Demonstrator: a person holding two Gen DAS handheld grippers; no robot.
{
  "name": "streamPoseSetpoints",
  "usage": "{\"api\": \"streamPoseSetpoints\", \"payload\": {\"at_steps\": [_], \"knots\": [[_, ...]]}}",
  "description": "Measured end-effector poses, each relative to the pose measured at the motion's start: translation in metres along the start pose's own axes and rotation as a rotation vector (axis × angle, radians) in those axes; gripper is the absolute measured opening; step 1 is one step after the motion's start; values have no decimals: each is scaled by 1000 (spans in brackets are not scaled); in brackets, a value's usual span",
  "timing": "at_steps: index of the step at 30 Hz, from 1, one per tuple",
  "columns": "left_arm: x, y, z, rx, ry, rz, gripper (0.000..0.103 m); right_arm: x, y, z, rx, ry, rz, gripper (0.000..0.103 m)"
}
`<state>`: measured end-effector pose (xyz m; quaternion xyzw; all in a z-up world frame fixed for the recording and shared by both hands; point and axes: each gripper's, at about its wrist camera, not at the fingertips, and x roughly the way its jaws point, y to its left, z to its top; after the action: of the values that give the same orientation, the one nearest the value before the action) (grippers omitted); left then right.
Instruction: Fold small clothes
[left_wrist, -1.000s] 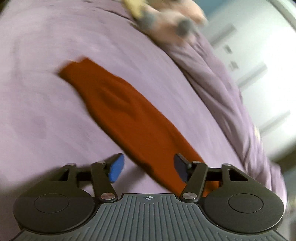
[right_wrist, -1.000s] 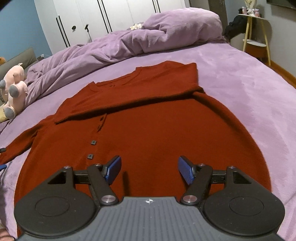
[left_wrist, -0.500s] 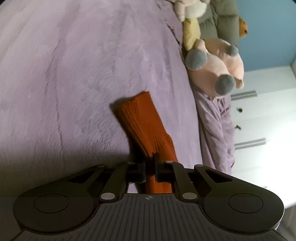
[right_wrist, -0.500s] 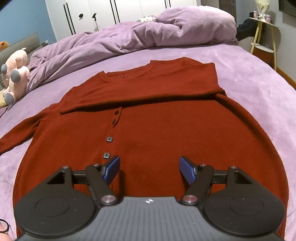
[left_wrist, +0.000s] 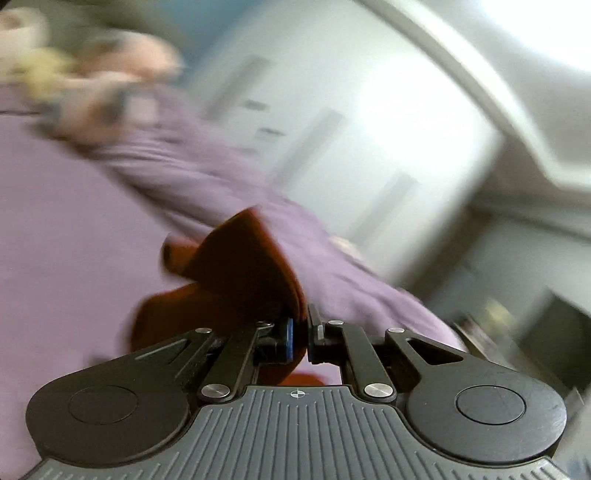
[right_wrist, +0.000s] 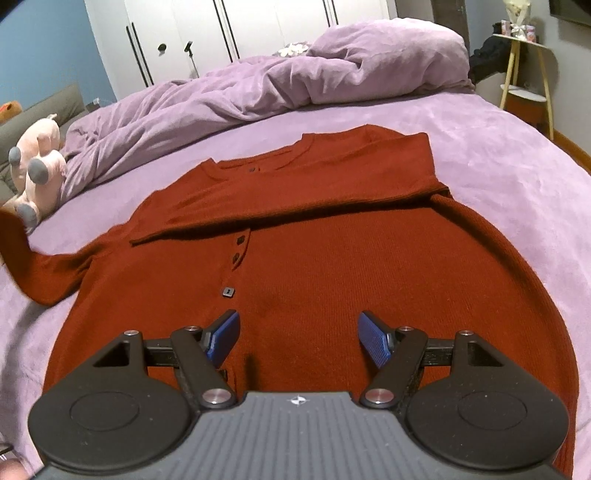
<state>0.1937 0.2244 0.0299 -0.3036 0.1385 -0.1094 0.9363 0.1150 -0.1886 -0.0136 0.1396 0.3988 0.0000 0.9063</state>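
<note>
Our left gripper (left_wrist: 299, 338) is clenched on the sleeve (left_wrist: 240, 273); the right gripper (right_wrist: 295, 341) hovers released over the sweater (right_wrist: 314, 258) mid-frame. We carry the cuff across slowly, keeping it taut.

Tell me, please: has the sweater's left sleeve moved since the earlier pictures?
Yes. The sleeve, flat on the purple bed before, is now lifted at its cuff toward the pink plush toy, clamped in the left gripper.
</note>
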Motion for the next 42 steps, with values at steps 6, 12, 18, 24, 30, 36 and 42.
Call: {"api": "streamPoseSetpoints", "payload": {"at_steps": [6, 12, 18, 24, 30, 36, 42], "knots": [[70, -79, -83, 72, 239, -37, 34, -12, -2, 10, 5, -43, 25, 71], [66, -60, -137, 132, 332, 186, 48, 5, -8, 30, 32, -39, 118, 71], [59, -25, -134, 123, 318, 329, 58, 58, 13, 55, 99, 8, 266, 71], [53, -2, -136, 110, 336, 372, 59, 99, 41, 61, 45, 31, 216, 71], [47, 11, -144, 92, 333, 373, 59, 118, 51, 63, 24, 54, 197, 68], [48, 9, -144, 110, 340, 373, 60, 122, 49, 67, 47, 47, 174, 31], [47, 8, -145, 116, 339, 371, 61, 123, 46, 65, 86, 57, 234, 28]]}}
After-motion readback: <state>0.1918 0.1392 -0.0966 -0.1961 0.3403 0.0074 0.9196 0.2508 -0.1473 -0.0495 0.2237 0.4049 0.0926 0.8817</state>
